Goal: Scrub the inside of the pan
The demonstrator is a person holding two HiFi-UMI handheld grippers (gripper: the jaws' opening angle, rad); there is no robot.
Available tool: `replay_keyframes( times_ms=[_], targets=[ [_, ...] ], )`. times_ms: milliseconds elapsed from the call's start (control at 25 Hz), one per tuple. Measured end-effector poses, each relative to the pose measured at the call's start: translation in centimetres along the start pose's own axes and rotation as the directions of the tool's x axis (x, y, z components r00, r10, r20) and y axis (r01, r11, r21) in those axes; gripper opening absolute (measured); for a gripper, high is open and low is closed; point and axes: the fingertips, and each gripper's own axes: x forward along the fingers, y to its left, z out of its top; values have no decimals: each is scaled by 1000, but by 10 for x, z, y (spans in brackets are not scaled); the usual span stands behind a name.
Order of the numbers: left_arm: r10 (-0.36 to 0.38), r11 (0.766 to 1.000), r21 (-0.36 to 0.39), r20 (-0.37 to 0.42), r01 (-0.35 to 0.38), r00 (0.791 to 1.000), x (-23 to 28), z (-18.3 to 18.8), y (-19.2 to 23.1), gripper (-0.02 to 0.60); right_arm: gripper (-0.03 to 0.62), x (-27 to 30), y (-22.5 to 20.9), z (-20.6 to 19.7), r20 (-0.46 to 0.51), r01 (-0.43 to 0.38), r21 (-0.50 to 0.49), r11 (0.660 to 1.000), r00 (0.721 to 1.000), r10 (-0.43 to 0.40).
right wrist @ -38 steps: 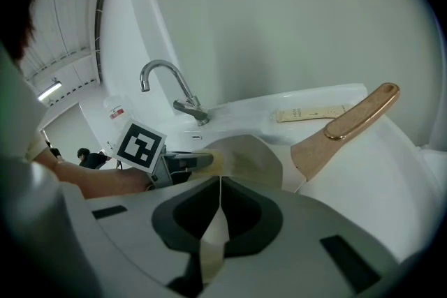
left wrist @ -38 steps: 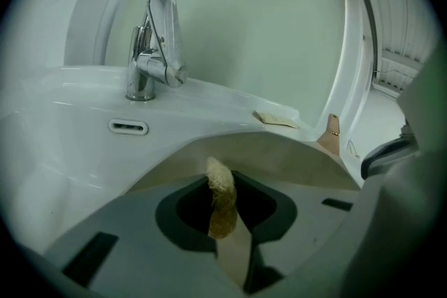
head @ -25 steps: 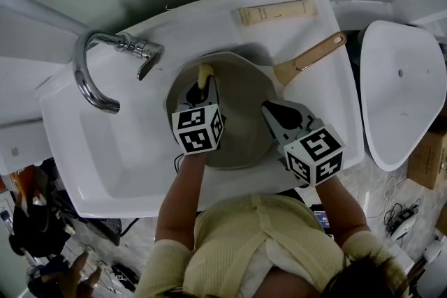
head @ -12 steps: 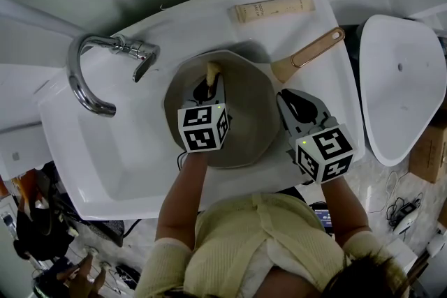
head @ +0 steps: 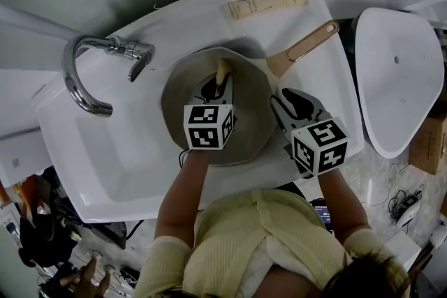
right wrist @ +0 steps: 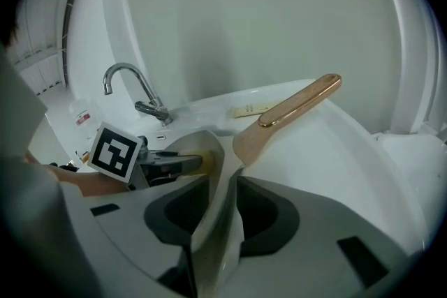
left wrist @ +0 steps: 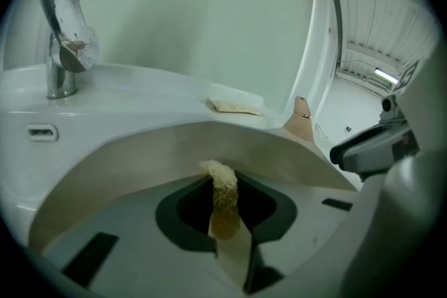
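Mid-scrub: the left gripper [head: 221, 82] pinches a yellow sponge strip [left wrist: 224, 200] inside the beige wooden-handled pan [head: 250, 123] at the white sink's [head: 119, 158] right end. The right gripper [head: 277, 104], its jaws just opened, loosely straddles the pan's rim. It probably needs to re-clamp next.

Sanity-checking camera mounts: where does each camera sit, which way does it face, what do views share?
Head view: on the person's head, steeply down on sink and pan; shows arms, left gripper, right gripper.
Left gripper view: on the left gripper, along jaws shut on the yellow sponge, into the pan toward the faucet.
Right gripper view: on the right gripper; jaws have just been opening, pan rim between; faces handle, left gripper.
Shared: all show faucet, handle.
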Motion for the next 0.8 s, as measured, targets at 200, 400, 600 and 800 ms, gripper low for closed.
replay_keyframes(
  times_ms=[200, 400, 600, 800],
  targets=[
    [-62, 997, 54, -6, 62, 998, 2, -2, -12, 114, 110, 12, 2, -10, -55, 35, -2, 999, 998, -35],
    [-116, 989, 93, -20, 118, 993, 2, -3, -23, 114, 104, 16, 1, -10, -49, 80, -2, 997, 996, -80],
    [-180, 972, 143, -50, 186, 982, 1, -9, -36, 114, 76, 17, 3, -11, -45, 68, 21, 997, 997, -67],
    [-254, 949, 174, -74, 263, 964, -3, -15, -50, 114, 69, 17, 3, -11, -40, 59, 53, 997, 998, -57]
  ],
)
